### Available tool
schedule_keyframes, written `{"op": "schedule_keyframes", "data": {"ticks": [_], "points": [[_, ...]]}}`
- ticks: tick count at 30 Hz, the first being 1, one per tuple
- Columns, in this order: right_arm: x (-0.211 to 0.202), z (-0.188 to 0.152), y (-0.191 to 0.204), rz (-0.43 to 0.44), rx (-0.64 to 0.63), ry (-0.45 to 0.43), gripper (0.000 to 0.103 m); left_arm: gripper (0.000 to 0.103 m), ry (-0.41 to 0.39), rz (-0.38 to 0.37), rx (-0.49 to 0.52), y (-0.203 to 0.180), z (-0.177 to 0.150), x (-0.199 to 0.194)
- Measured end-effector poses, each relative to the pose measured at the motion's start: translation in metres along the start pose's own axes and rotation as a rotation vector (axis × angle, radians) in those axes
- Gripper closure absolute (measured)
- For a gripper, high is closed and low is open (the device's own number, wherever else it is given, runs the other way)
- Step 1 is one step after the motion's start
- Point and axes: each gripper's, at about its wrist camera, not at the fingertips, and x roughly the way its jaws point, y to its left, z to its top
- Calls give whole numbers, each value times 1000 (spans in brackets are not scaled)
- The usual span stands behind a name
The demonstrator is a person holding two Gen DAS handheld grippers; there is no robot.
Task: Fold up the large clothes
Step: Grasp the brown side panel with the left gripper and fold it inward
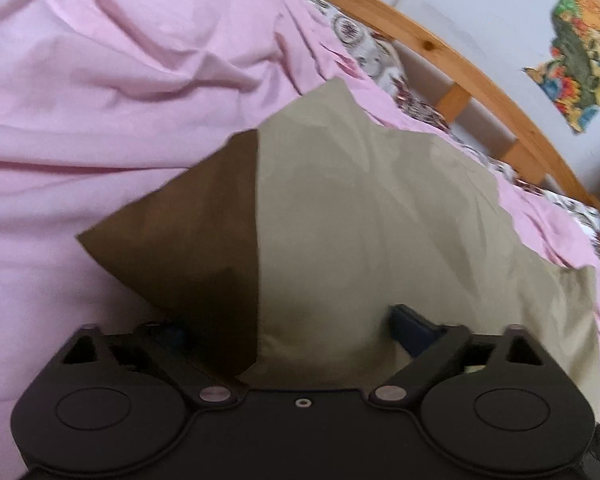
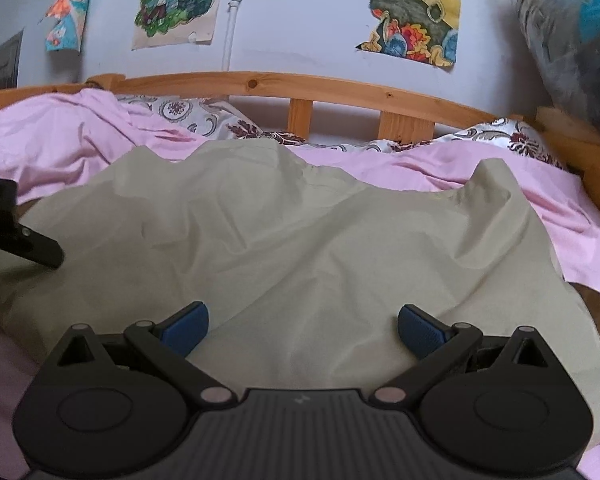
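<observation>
A large beige garment [image 2: 300,240] lies crumpled on the pink sheet [image 2: 560,216] of a bed. In the left wrist view the beige garment [image 1: 380,220] has a dark brown corner flap [image 1: 188,240] turned up at its left. My left gripper [image 1: 290,326] stands wide over the near edge, with cloth bulging between its jaws. The flap hides its left pad, and the blue right pad [image 1: 406,320] shows free. The right wrist view shows one left finger [image 2: 40,250] resting on the garment's left edge. My right gripper [image 2: 304,328] stands open low over the garment's near middle.
The pink sheet [image 1: 100,80] is rumpled into high folds at the left. A wooden bed rail [image 2: 300,84] runs along the far side, with patterned bedding [image 2: 188,114] below it. Drawings [image 2: 412,8] hang on the wall behind. A bulky plastic bag [image 2: 572,40] hangs at the upper right.
</observation>
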Motion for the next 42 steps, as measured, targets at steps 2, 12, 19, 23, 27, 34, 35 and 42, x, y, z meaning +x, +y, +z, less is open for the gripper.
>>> {"op": "schedule_keyframes", "data": {"ticks": [2,12,19,23,27,34,35,42], "points": [[-3,1,2,-10,-4,-11,0,28,-34,35,-3,-4,-1,-5],[-14,4,4,-127,-51,-52,0,67,-117,80,91,-24,-2,-21],[-14,12,-13,-68,9,-11,0,94,-188,-17,141,-51,11,-45],[-23,19,-31,-71,48,-3,0,95,-310,-164,334,-96,16,-76],[-19,18,-54,-37,134,47,0,96,-322,-355,567,-157,19,-92],[-35,17,-95,-59,162,73,1,96,-184,-620,980,-263,-13,-81],[-39,16,-105,-78,177,73,1,96,-143,-644,1015,-277,-20,-74],[-70,14,-193,-287,344,49,1,96,43,-717,1085,-310,-61,-22]]}}
